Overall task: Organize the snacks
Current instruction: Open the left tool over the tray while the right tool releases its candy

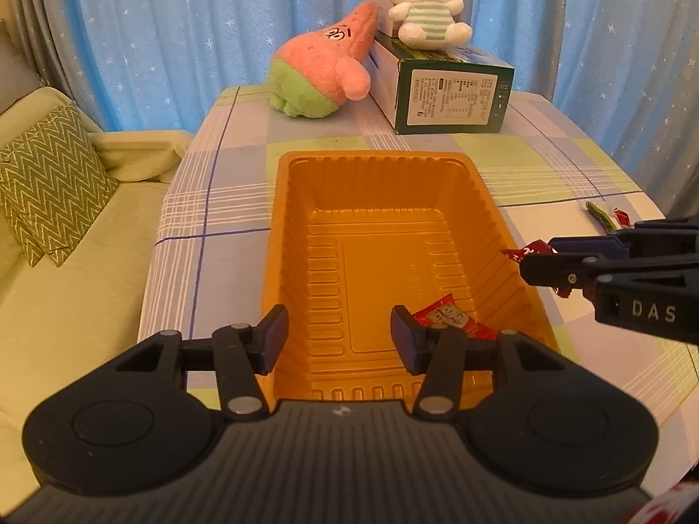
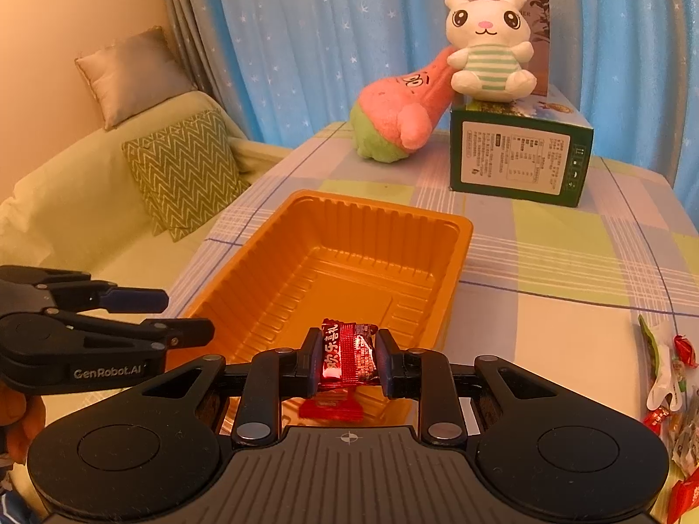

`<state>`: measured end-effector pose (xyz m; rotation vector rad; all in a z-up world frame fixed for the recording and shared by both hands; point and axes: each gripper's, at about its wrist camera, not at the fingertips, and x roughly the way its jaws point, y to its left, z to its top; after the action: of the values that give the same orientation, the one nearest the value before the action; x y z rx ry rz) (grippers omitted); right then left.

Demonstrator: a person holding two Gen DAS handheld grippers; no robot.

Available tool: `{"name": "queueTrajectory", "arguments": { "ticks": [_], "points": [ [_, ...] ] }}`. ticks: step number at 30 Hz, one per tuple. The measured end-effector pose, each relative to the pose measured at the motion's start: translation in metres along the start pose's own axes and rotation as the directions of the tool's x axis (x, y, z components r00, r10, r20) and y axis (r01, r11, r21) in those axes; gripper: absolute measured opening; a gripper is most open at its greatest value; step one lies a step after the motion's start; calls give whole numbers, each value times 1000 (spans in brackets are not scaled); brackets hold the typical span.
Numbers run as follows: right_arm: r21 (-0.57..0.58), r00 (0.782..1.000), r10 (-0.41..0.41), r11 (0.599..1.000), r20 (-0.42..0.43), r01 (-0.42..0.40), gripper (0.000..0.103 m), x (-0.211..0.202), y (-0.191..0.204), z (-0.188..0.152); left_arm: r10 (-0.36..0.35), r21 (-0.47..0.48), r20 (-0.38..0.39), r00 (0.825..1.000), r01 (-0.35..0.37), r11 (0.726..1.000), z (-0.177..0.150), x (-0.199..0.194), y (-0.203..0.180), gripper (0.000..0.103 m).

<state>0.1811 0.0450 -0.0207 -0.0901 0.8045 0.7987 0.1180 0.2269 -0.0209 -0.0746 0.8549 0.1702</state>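
Note:
An orange plastic tray (image 1: 384, 158) (image 2: 463, 236) stands on the checked tablecloth. A red snack packet (image 1: 454, 322) (image 2: 330, 409) lies on the tray's floor near its front right corner. My left gripper (image 1: 340, 340) (image 2: 188, 312) hangs over the tray's near end, open, with nothing between its fingers; the packet lies just right of its right finger (image 1: 404, 340). My right gripper (image 2: 349, 360) (image 1: 539, 260) is shut on a red wrapped candy (image 2: 349, 349) (image 1: 522, 253), held above the tray's near right rim.
Loose snacks (image 2: 673, 375) (image 1: 607, 214) lie on the cloth to the right. A pink-and-green plush (image 1: 319, 70), a green carton (image 1: 450, 91) and a white bunny plush (image 1: 421, 4) on it stand at the back. A sofa with cushions (image 1: 48, 183) lies left.

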Motion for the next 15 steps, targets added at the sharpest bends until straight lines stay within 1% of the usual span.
{"name": "queueTrajectory", "arguments": {
  "ticks": [4,6,7,8,10,12,15],
  "points": [
    [9,1000,19,1000,7,-19,27,0,2,2,4,-11,11,1000,-4,1000,-3,-6,3,53],
    [20,999,44,999,15,-44,27,0,2,3,4,-16,15,1000,-4,1000,-4,-9,3,53],
    [28,999,50,998,14,-51,30,0,1,4,4,-19,17,1000,-4,1000,-6,-11,4,53],
    [39,998,53,998,19,-54,40,-2,0,4,5,-22,20,1000,-4,1000,-7,-13,3,53],
    [64,998,52,996,36,-54,51,-7,-3,4,4,-33,27,1000,-3,999,-10,-17,3,53],
    [91,998,48,994,51,-53,52,-15,-8,3,-1,-48,37,999,3,999,-14,-23,2,53],
    [121,998,27,992,58,-34,52,-30,-15,-1,-5,-63,59,998,9,998,-19,-32,-3,58]
  ]
}}
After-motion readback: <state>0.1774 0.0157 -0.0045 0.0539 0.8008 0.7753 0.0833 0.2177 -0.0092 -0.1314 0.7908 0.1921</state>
